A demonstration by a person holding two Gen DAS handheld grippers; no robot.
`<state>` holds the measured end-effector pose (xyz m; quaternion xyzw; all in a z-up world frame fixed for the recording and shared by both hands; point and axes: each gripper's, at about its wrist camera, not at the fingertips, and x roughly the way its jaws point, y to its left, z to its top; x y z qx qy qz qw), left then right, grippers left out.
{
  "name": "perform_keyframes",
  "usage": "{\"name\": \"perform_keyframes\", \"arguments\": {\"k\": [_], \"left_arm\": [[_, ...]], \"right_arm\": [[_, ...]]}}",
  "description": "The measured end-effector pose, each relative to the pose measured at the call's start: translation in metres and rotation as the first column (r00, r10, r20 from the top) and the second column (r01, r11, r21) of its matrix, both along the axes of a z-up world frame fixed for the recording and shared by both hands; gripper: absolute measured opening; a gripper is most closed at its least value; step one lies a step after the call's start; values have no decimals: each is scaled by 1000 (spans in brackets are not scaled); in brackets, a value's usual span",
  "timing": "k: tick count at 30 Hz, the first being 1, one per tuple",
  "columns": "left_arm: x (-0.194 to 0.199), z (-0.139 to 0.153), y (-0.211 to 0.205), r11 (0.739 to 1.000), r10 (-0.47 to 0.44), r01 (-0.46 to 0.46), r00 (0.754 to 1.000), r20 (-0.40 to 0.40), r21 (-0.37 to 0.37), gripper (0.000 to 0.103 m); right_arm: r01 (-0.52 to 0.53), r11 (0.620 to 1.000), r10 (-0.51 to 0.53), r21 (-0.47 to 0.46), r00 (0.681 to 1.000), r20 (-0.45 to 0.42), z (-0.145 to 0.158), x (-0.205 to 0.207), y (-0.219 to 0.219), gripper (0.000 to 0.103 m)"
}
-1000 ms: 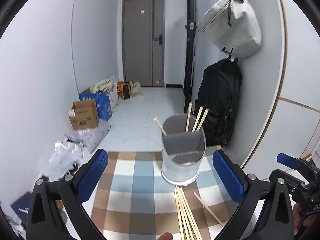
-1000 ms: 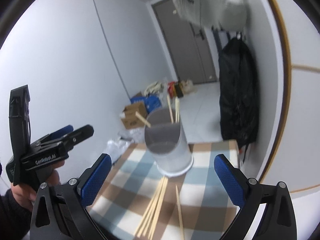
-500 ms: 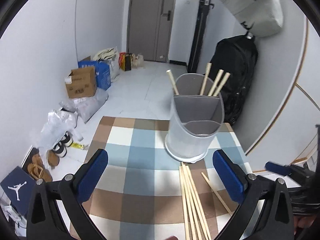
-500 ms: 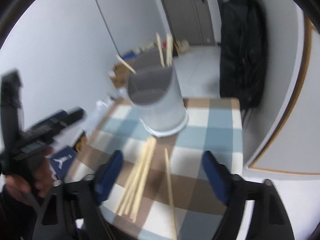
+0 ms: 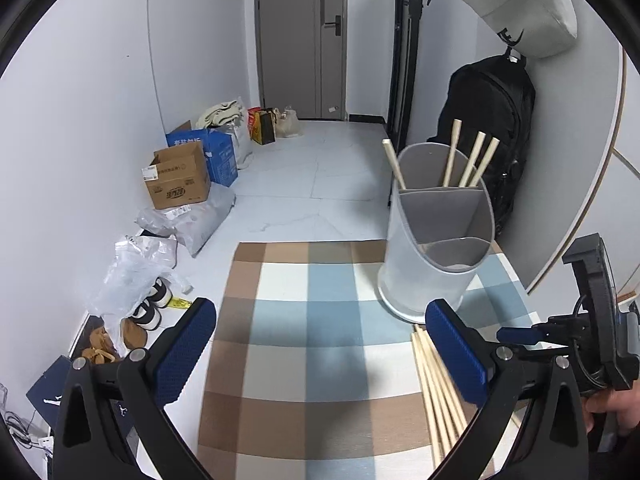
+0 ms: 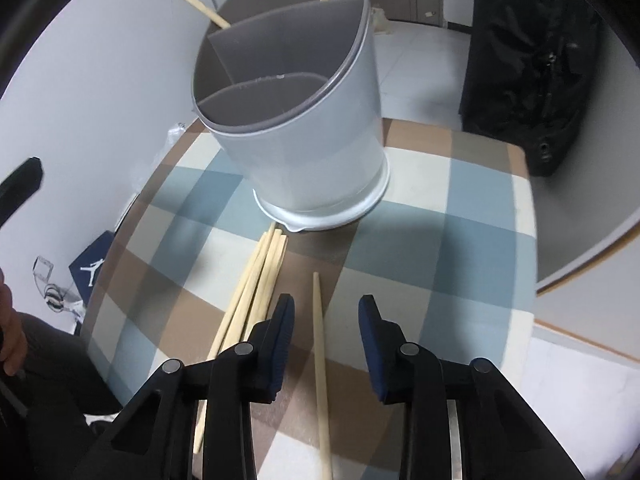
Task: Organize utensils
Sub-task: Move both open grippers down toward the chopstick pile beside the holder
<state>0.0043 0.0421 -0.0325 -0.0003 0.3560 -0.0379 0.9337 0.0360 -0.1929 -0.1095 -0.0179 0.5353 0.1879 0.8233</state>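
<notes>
Single chopstick [image 6: 320, 344] flat on checked tabletop [image 6: 460, 240], apart from bundle [image 6: 256, 284] near holder [image 6: 312, 128]. Right tongs [image 6: 326, 314] closing astride it, pads not touching. Left tongs [image 5: 320, 344] wide open, empty.

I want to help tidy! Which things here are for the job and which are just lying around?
For the job: single chopstick, chopstick bundle, grey holder, right gripper closing around the single chopstick.
Just lying about: black backpack, cardboard box, shoes.

Right hand-held gripper [image 6: 326, 312] closing; left hand-held gripper [image 5: 320, 344] wide apart.
</notes>
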Motion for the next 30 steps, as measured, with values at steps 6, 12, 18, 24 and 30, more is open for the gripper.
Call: {"name": "perform_keyframes", "arguments": {"k": [6, 12, 18, 24, 30], "left_arm": [[7, -7, 18, 999, 14, -17, 998, -55, -46, 102], [3, -12, 29, 999, 26, -29, 997, -70, -34, 102], [3, -18, 42, 998, 53, -57, 994, -96, -40, 102], [5, -19, 44, 997, 63, -67, 993, -100, -37, 102], [5, -20, 40, 998, 55, -58, 993, -100, -34, 102]], "right_arm": [[-18, 1000, 17, -15, 999, -38, -13, 9, 8, 31], [-6, 1000, 6, 8, 998, -60, -20, 13, 5, 31], [-52, 997, 48, -55, 997, -63, -29, 12, 20, 21], [-87, 988, 85, -130, 996, -17, -28, 9, 35, 17], [-84, 984, 84, -159, 996, -7, -27, 9, 40, 4]]}}
